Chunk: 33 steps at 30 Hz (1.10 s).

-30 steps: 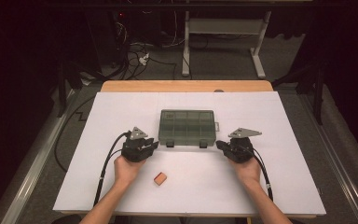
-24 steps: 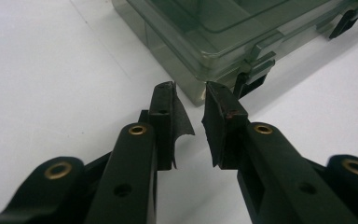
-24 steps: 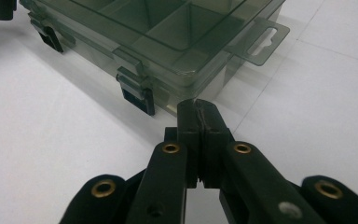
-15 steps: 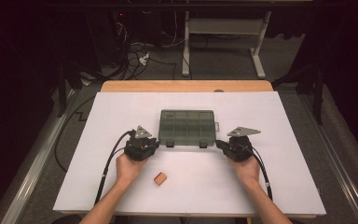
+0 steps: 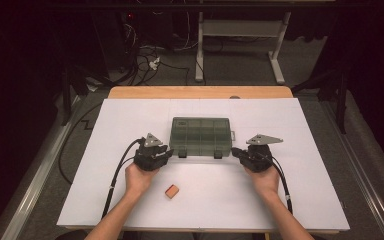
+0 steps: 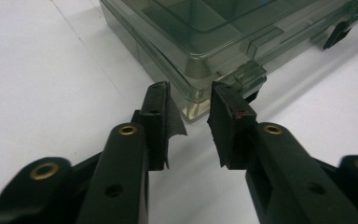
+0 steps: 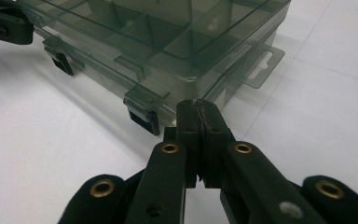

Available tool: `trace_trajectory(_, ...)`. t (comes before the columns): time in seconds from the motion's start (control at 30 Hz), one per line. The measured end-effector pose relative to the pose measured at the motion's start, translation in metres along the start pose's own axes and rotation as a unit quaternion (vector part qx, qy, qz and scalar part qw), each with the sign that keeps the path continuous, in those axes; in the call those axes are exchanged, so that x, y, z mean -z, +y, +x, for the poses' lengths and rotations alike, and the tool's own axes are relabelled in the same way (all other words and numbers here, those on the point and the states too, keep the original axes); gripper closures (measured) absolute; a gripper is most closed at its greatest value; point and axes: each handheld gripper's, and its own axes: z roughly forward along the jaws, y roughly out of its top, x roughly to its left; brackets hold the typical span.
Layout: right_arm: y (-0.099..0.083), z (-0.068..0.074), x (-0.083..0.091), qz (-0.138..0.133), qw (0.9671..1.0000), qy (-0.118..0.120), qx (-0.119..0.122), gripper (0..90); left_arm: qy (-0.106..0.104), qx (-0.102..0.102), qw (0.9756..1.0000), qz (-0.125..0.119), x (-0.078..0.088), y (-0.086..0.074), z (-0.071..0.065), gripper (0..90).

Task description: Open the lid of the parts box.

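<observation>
High view: a smoky-green clear box [image 5: 200,136], lid down, divided into compartments, sits mid-desk [image 5: 300,125]. Left gripper [image 5: 166,153], jaws parted, faces its near left corner; right gripper [image 5: 235,151], jaws clenched empty, its near right.

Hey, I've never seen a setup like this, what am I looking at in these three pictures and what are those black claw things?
A person sits at a white table holding a hand-operated gripper in each hand. One picture looks down from above; the other two come from cameras riding on each gripper.

The left gripper has its jaws open, just short of a corner of the clear compartment box. The right gripper has its jaws shut, empty, near the box's front edge by a latch. A small orange block lies nearer the person. Nothing is held.
</observation>
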Motion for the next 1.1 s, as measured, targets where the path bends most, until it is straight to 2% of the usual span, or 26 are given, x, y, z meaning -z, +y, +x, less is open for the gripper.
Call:
trace_trajectory(0.33,0.006,0.0,0.002,-0.012,0.9999,0.003,-0.005,86.6,0.028,-0.008,0.9994,-0.019,-0.002,0.013,-0.004,49.6)
trace_trajectory(0.43,0.008,-0.001,0.003,-0.016,0.9998,0.008,-0.008,86.4,0.029,-0.01,0.9994,-0.016,-0.003,0.018,-0.004,47.1)
trace_trajectory(0.63,0.011,-0.001,0.003,-0.014,0.9998,0.008,-0.01,85.1,0.029,-0.018,0.9991,-0.024,-0.005,0.024,-0.007,45.9)
trace_trajectory(0.8,0.012,-0.004,0.001,-0.008,0.9998,0.003,-0.018,83.4,0.027,-0.012,0.999,-0.034,-0.005,0.026,-0.005,45.6)
trace_trajectory(0.97,0.017,-0.009,-0.007,0.004,0.9991,0.0,-0.042,81.1,0.024,-0.012,0.9988,-0.04,-0.002,0.034,-0.004,45.6)
trace_trajectory(1.1,0.022,-0.014,-0.011,0.008,0.998,-0.003,-0.063,80.2,0.02,-0.004,0.9986,-0.049,-0.002,0.04,-0.003,45.5)
